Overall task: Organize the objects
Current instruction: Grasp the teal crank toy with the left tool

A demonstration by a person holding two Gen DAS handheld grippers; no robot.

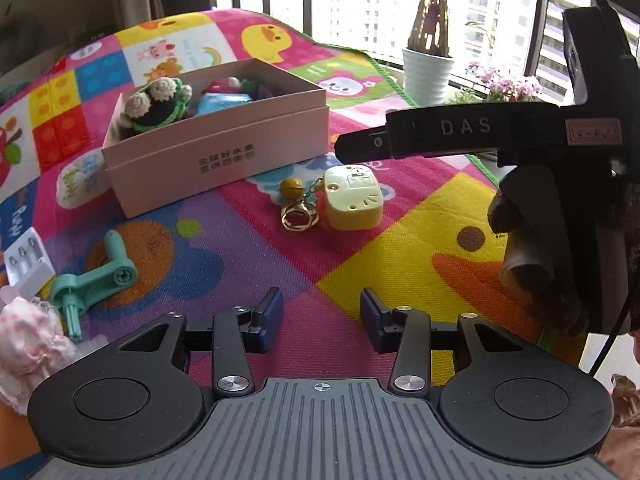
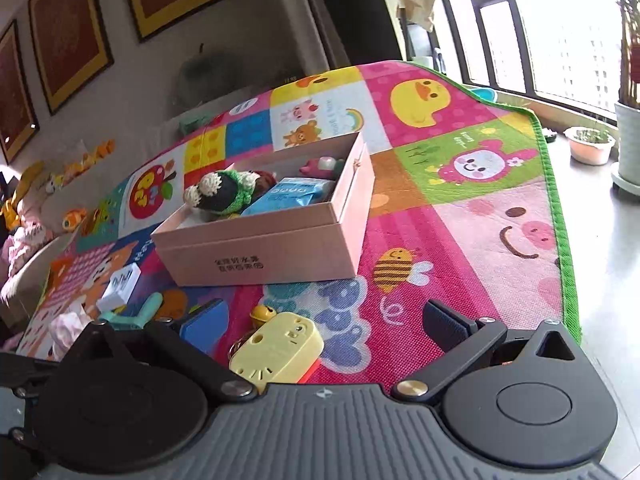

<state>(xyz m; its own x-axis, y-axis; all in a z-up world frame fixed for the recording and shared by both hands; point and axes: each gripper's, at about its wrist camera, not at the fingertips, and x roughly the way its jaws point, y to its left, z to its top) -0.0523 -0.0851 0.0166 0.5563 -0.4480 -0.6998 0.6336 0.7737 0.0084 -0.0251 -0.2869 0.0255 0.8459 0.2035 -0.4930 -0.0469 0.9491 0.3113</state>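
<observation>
A pink cardboard box point(image 1: 224, 160) point(image 2: 280, 248) stands on the colourful play mat, holding a crocheted toy point(image 1: 156, 104) point(image 2: 224, 194), a blue packet point(image 2: 292, 196) and other small items. A yellow toy keychain point(image 1: 352, 200) point(image 2: 280, 348) with a gold bell point(image 1: 290, 188) and rings lies on the mat in front of the box. My left gripper point(image 1: 322, 320) is open and empty, low over the mat, short of the keychain. My right gripper point(image 2: 324, 328) is open, with its jaws on either side of the yellow toy and close above it; it shows from the side in the left wrist view point(image 1: 460, 132).
A teal crank handle point(image 1: 96, 280) point(image 2: 136, 316), a white case point(image 1: 26, 264) point(image 2: 120, 286) and a pink frilly cloth point(image 1: 28, 340) lie on the mat to the left. Potted plants point(image 1: 428, 68) stand by the window beyond the mat's green edge point(image 2: 560, 216).
</observation>
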